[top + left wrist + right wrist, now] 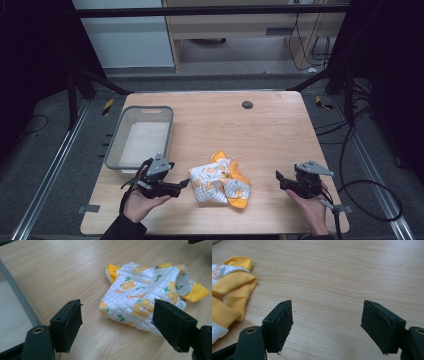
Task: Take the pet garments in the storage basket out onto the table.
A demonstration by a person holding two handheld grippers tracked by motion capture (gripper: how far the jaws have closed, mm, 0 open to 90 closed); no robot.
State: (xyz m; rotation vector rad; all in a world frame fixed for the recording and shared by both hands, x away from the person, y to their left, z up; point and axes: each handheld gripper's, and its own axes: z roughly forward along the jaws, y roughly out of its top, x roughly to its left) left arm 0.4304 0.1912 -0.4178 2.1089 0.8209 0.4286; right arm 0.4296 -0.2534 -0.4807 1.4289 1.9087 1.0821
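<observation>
Nearest to the person, the left gripper (183, 184) is held low over the surface (270, 130), and its fingers (67, 325) are spread wide with nothing between them. They are pointed toward the garment (220, 184), which is just beside them but is not touched. In the left gripper view, one finger is seen in front of the near corner of the cloth.

The right gripper (279, 179) is held at the right side, well apart from the garment. Its fingers (279, 323) are also spread apart and empty, with only bare wood seen between them.

The garment is a small quilted piece, white with yellow flowers and yellow cuffs, and it is crumpled in the near middle of the surface. Its long axis is laid roughly from the far left to the near right in the high view, and a yellow cuff is pointed toward the far side.

Farther away, at the left, a grey bin (116, 145) is placed close to the left edge. Much open wood is left behind and to the right of the garment. A small dark round cap (247, 104) is set near the far edge.
</observation>
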